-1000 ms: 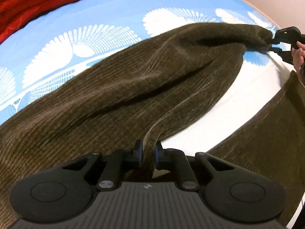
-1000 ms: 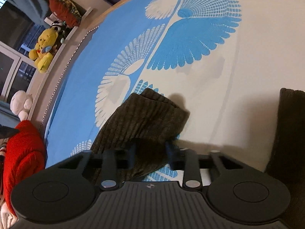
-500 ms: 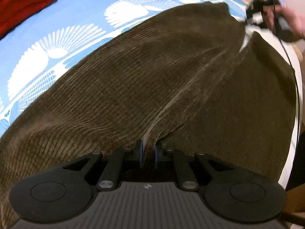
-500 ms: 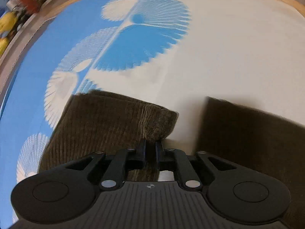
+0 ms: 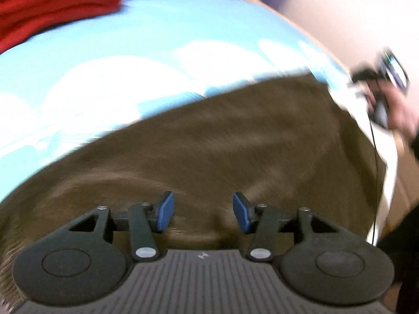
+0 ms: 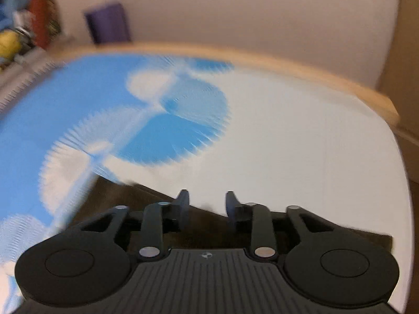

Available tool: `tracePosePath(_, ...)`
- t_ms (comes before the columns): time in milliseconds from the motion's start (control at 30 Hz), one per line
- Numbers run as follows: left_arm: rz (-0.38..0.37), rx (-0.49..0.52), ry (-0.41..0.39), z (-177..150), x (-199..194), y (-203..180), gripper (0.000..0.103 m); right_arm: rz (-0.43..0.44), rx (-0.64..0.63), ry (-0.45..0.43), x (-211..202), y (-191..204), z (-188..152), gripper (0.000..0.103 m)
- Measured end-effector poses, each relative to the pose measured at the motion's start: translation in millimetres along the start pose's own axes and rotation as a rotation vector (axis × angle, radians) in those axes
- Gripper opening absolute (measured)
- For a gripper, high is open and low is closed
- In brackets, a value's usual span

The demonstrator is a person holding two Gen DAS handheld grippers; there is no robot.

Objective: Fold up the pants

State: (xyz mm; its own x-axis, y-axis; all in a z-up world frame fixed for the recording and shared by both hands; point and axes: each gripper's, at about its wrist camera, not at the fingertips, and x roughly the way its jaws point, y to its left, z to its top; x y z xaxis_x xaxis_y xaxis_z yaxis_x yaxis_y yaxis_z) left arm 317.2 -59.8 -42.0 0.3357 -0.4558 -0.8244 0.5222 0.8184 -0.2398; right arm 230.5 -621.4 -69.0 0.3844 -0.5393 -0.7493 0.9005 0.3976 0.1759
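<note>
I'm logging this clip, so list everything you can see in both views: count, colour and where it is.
pants: one, dark brown, spread on the bed
bedsheet: one, blue and white, under the pants
red fabric: one pile, far left on the bed
bed frame: one, light wood, far edge
purple object: one, by the wall
yellow soft toy: one, blurred, far left
left tool: black, blue pads, opening, nothing gripped
right tool: black, opening, nothing gripped
hand: one, holding the right tool

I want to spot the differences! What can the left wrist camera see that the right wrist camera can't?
Only the left view shows the red blanket, the person's hand and blue pads on the left tongs, which are opening with nothing between them. Only the right view shows the purple thing, the yellow toy and the right tongs, also opening. Both show the brown pants on the blue-and-white sheet.
</note>
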Motion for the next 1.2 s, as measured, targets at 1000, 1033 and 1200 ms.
tracePosePath(1000, 0.611, -0.410, -0.016, -106, -63, 201, 0.041, 0.720, -0.408, -0.008, -178, 53, -45, 0.039)
tracePosePath(1033, 0.598, -0.432, -0.023, -106, -70, 200, 0.042, 0.724, -0.429, -0.013, -187, 48, -51, 0.040)
tracePosePath(1200, 0.585, -0.502, -0.045, -104, -122, 185, 0.045, 0.713, -0.479, 0.009, -203, 28, -87, 0.042)
